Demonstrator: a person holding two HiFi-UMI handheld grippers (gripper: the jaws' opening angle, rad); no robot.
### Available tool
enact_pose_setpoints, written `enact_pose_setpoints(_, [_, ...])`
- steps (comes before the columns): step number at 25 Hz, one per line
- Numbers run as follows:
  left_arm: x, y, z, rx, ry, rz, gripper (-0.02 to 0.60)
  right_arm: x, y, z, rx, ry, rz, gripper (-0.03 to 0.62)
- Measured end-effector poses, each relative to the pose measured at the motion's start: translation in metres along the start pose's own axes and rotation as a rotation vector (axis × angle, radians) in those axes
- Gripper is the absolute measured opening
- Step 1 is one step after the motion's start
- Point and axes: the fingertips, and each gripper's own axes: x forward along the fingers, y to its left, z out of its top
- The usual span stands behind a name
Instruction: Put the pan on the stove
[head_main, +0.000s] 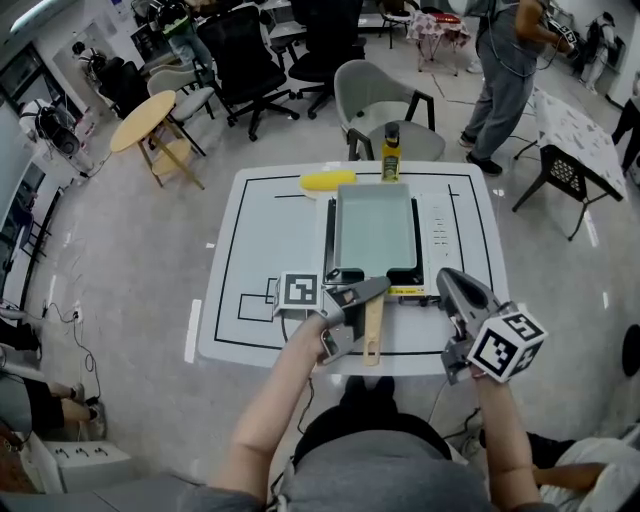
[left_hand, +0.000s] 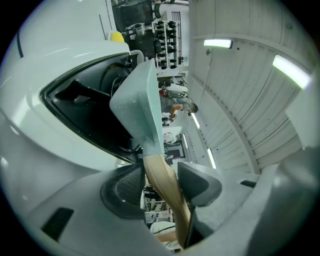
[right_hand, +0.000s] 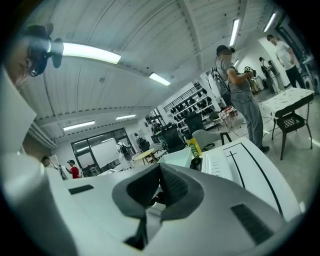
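Observation:
A pale green rectangular pan (head_main: 376, 230) lies over the black portable stove (head_main: 405, 276) in the middle of the white table (head_main: 260, 230). Its wooden handle (head_main: 373, 325) points toward me. My left gripper (head_main: 365, 296) is shut on that handle; in the left gripper view both pads press the handle (left_hand: 162, 180) below the pan (left_hand: 142, 100), beside the stove's opening (left_hand: 85, 105). Whether the pan rests on the burner I cannot tell. My right gripper (head_main: 450, 286) hovers at the table's front right, shut and empty; its pads (right_hand: 172, 187) meet.
A yellow-capped bottle (head_main: 390, 155) and a long yellow object (head_main: 327, 181) stand at the table's far edge. Behind are a grey chair (head_main: 385, 110), a round wooden table (head_main: 150, 120), and a standing person (head_main: 505, 70). A patterned table (head_main: 580, 130) is at the right.

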Motion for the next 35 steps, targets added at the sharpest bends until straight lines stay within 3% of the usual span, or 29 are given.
enact_pose_setpoints(8, [-0.017, -0.012, -0.006, 0.007, -0.024, -0.02, 0.19, -0.001, -0.002, 0.002, -0.052, 0.011, -0.037, 0.003])
enact_pose_setpoints(15, [-0.05, -0.001, 0.008, 0.029, -0.111, 0.039, 0.19, 0.0, -0.005, -0.001, -0.048, 0.017, -0.052, 0.003])
enact_pose_setpoints(20, [-0.078, 0.002, 0.033, 0.182, -0.229, 0.175, 0.189, 0.0, -0.007, -0.003, -0.054, 0.02, -0.062, 0.003])
enact_pose_setpoints(26, [-0.098, -0.01, 0.054, 0.512, -0.355, 0.378, 0.156, -0.001, -0.009, -0.005, -0.073, 0.016, -0.081, 0.003])
enact_pose_setpoints(31, [-0.105, -0.019, 0.06, 0.785, -0.385, 0.556, 0.088, 0.0, -0.009, -0.006, -0.083, 0.008, -0.089, 0.003])
enact_pose_setpoints(35, [-0.105, -0.03, 0.063, 0.908, -0.408, 0.61, 0.041, 0.002, -0.01, -0.009, -0.086, 0.001, -0.09, 0.003])
